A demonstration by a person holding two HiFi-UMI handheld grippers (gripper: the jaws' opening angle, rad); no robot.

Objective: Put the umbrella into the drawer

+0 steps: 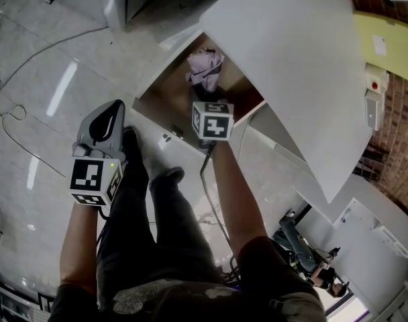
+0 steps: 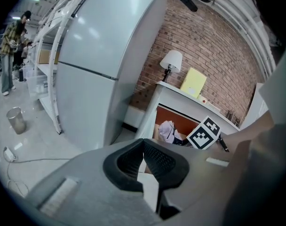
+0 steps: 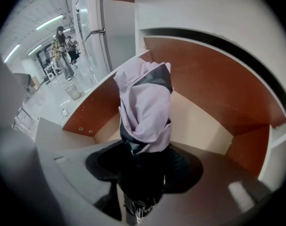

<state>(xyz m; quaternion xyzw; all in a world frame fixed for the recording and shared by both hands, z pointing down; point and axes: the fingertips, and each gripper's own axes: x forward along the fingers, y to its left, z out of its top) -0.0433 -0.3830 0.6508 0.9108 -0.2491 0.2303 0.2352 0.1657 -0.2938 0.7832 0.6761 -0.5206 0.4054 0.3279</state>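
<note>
1 umbrella (image 3: 144, 105), clamped in right claw (image 3: 142, 169), over drawer (image 3: 213, 81); left claw (image 2: 144, 146) closed above floor (image 1: 49, 79).

No text, label or number is readable.

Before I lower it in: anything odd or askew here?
Only the umbrella in the right gripper: its lilac fabric is loosely bunched, not wrapped tight. The open drawer below looks intact.

Count on inspection: one folded lilac-and-black fabric umbrella (image 3: 144, 112) and one open drawer (image 3: 218, 88) with red-brown wooden walls. Two grey plastic grippers: left gripper (image 2: 144, 145), right gripper (image 3: 143, 168). One white-shaded table lamp (image 2: 171, 61).
</note>
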